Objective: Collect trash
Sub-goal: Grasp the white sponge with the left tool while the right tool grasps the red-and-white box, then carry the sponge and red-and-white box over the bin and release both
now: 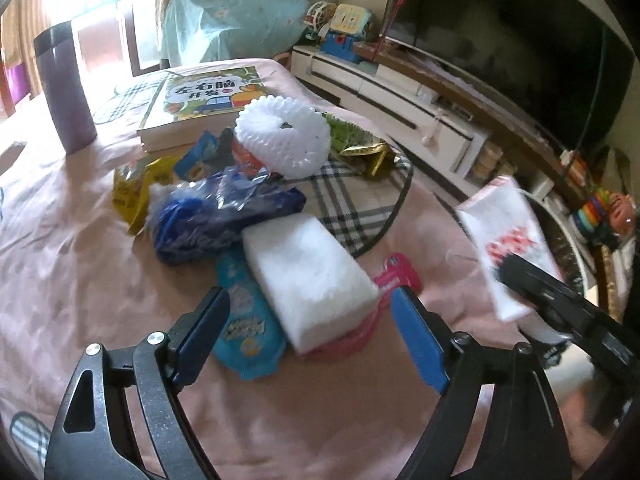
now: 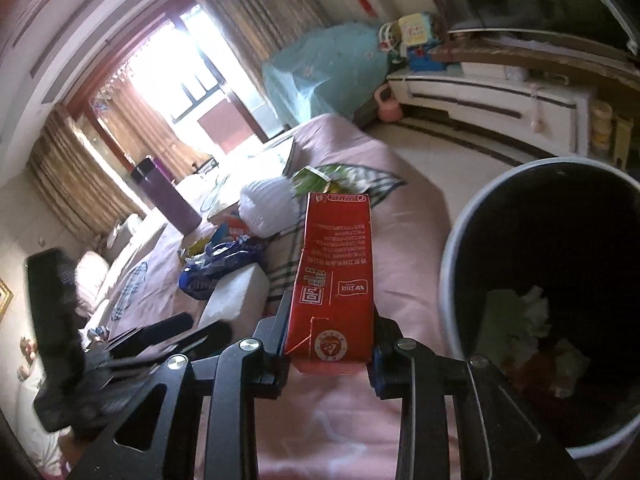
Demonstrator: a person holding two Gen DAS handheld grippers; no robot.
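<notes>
My left gripper (image 1: 310, 312) is open, its blue pads either side of a white foam block (image 1: 310, 276) that lies on a light-blue wrapper (image 1: 244, 332) and a pink wrapper (image 1: 394, 276) on the pink bed cover. My right gripper (image 2: 330, 344) is shut on a red carton (image 2: 334, 276), held up beside a black-lined trash bin (image 2: 560, 280) with crumpled trash in it. The carton shows white with red print in the left wrist view (image 1: 508, 236), over the bin's edge. More trash lies behind: a dark-blue bag (image 1: 216, 216), a yellow wrapper (image 1: 132, 192), a white foam net (image 1: 284, 136), a green-gold wrapper (image 1: 360, 148).
A children's book (image 1: 200, 100) and a purple tumbler (image 1: 66, 88) stand on the bed farther back. A white TV cabinet (image 1: 400, 100) with a dark screen and toys runs along the right. The bin stands on the floor at the bed's right side.
</notes>
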